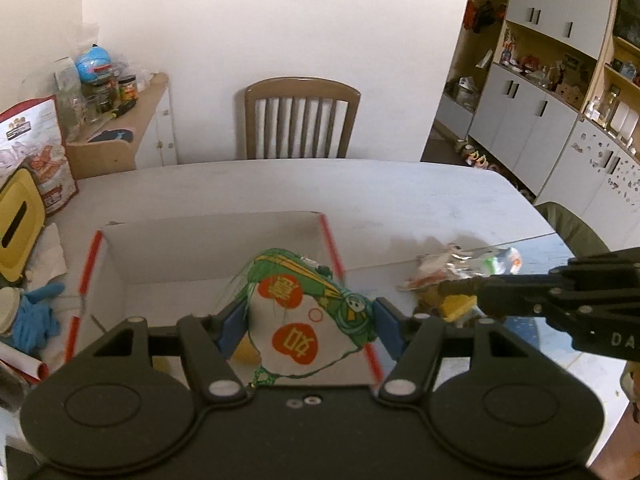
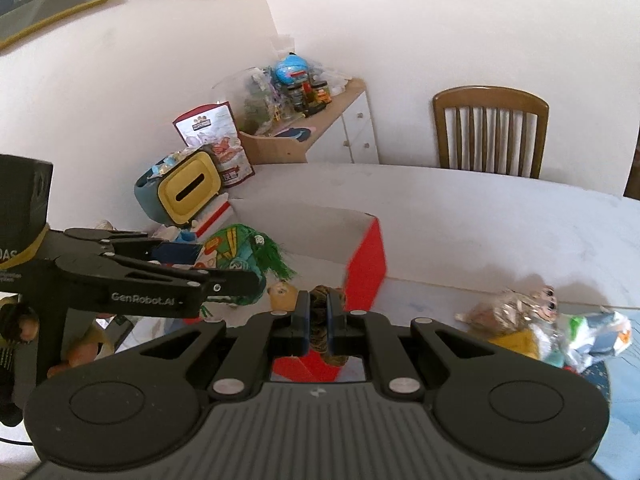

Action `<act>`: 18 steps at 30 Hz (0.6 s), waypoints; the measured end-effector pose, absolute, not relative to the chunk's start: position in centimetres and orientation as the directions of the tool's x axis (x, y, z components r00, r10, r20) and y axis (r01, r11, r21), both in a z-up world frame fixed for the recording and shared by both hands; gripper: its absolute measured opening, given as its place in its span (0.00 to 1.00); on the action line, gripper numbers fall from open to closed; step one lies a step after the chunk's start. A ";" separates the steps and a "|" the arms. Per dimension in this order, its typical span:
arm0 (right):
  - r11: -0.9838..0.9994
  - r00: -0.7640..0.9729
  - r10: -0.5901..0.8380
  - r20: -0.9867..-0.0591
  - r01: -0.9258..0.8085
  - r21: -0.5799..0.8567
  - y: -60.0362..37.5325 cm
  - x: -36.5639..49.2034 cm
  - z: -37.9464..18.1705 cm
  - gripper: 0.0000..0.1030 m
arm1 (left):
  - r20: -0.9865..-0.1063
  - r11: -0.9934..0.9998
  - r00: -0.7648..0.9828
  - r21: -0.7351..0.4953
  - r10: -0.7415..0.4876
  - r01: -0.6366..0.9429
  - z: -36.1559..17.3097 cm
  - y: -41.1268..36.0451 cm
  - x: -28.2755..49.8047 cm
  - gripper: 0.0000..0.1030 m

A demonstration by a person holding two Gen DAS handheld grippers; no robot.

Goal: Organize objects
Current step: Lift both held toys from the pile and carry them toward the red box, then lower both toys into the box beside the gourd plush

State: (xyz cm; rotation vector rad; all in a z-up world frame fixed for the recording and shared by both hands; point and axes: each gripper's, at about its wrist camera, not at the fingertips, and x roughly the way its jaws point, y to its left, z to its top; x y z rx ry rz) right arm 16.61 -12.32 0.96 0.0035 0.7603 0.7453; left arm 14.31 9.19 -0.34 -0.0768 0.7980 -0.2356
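My left gripper [image 1: 306,320] is shut on a green and white snack bag with orange hearts [image 1: 304,312] and holds it over the open white box with red corners [image 1: 208,248]. The bag also shows in the right wrist view [image 2: 236,252], above the box [image 2: 362,256]. My right gripper [image 2: 318,312] is shut on a brown fuzzy toy [image 2: 320,312] just in front of the box's red side. In the left wrist view the right gripper [image 1: 452,290] comes in from the right, beside the box.
A pile of toys and foil wrappers [image 2: 544,324] lies on the white table [image 1: 400,196] right of the box. A yellow and teal tissue box [image 2: 184,192], a snack pouch [image 2: 218,140] and blue gloves [image 1: 34,312] sit at left. A wooden chair [image 1: 302,120] stands behind.
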 end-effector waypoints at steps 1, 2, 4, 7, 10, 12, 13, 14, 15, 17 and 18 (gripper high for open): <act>0.747 0.484 0.614 -0.624 -0.612 0.260 -11.7 16.6 0.9 0.07 | -0.703 0.971 0.671 -0.157 -0.237 0.178 -0.5 9.7 14.6 0.64; 0.746 0.482 0.615 -0.624 -0.612 0.262 -11.1 16.6 0.9 0.07 | -0.706 0.972 0.668 -0.157 -0.235 0.176 -0.7 10.3 14.9 0.64; 0.747 0.480 0.614 -0.626 -0.610 0.265 -10.0 16.9 0.7 0.07 | -0.714 0.974 0.664 -0.149 -0.224 0.168 -1.0 11.4 15.5 0.64; 0.749 0.479 0.611 -0.630 -0.608 0.264 -8.3 17.4 0.5 0.07 | -0.725 0.978 0.657 -0.144 -0.208 0.150 -1.7 13.2 16.6 0.64; 0.749 0.471 0.610 -0.637 -0.605 0.270 -6.8 18.1 0.0 0.07 | -0.735 0.982 0.652 -0.133 -0.186 0.131 -2.3 14.7 17.6 0.64; 0.747 0.461 0.610 -0.645 -0.606 0.273 -5.7 18.5 -0.4 0.07 | -0.741 0.985 0.648 -0.129 -0.175 0.119 -2.7 15.5 18.4 0.64; 0.747 0.458 0.608 -0.648 -0.606 0.272 -5.2 18.7 -0.7 0.07 | -0.745 0.985 0.645 -0.130 -0.171 0.110 -2.9 16.0 18.8 0.64; 0.748 0.457 0.605 -0.653 -0.606 0.269 -4.6 18.9 -1.0 0.07 | -0.749 0.986 0.641 -0.134 -0.169 0.104 -3.2 16.3 19.2 0.64; 0.749 0.452 0.602 -0.659 -0.606 0.268 -4.1 19.1 -1.3 0.07 | -0.753 0.986 0.636 -0.138 -0.168 0.097 -3.5 16.8 19.7 0.64; 0.748 0.440 0.599 -0.669 -0.605 0.272 -3.1 19.5 -2.0 0.07 | -0.763 0.986 0.625 -0.138 -0.164 0.089 -4.2 17.3 20.6 0.64; 0.746 0.433 0.599 -0.673 -0.608 0.272 -2.4 19.7 -2.4 0.07 | -0.770 0.987 0.618 -0.137 -0.159 0.083 -4.5 17.5 21.0 0.64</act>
